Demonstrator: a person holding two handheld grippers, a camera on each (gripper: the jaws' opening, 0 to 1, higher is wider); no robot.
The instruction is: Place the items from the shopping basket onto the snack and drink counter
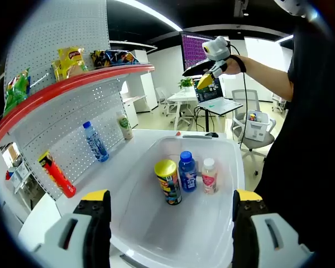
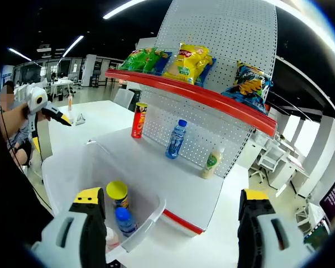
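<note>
Yellow-tipped jaws of the left gripper (image 1: 166,209) stand wide apart and empty at the near rim of the white plastic shopping basket (image 1: 156,234), looking down into it. Three items stand upright and close together on the basket floor: a yellow-lidded cylindrical snack can (image 1: 168,181), a blue-capped blue drink bottle (image 1: 187,171) just beside it, and a small white-capped pink bottle (image 1: 209,175) on the far side of the blue one.

In the right gripper view, the right gripper (image 2: 171,215) also has its jaws spread with nothing between them; it hovers above the white counter top (image 2: 173,184), with the basket corner below and to its left. The left gripper view shows that same tool raised well above the basket in the person's hand.

Already on the counter against the white pegboard backing (image 2: 212,128) are a red snack tube (image 2: 138,120), a clear blue-labelled water bottle (image 2: 176,139) and a pale green-labelled bottle (image 2: 211,162). Crisp bags (image 2: 190,61) sit on the red-edged upper shelf (image 2: 201,96).

Assessment: the step in hand is a pick from the basket. The can is nearest the left gripper and least obstructed. A sound approach would descend vertically, close across the can's body below the lid, and lift straight up so the neighbouring blue bottle is not toppled. Open counter space lies between the red tube and the water bottle.
</note>
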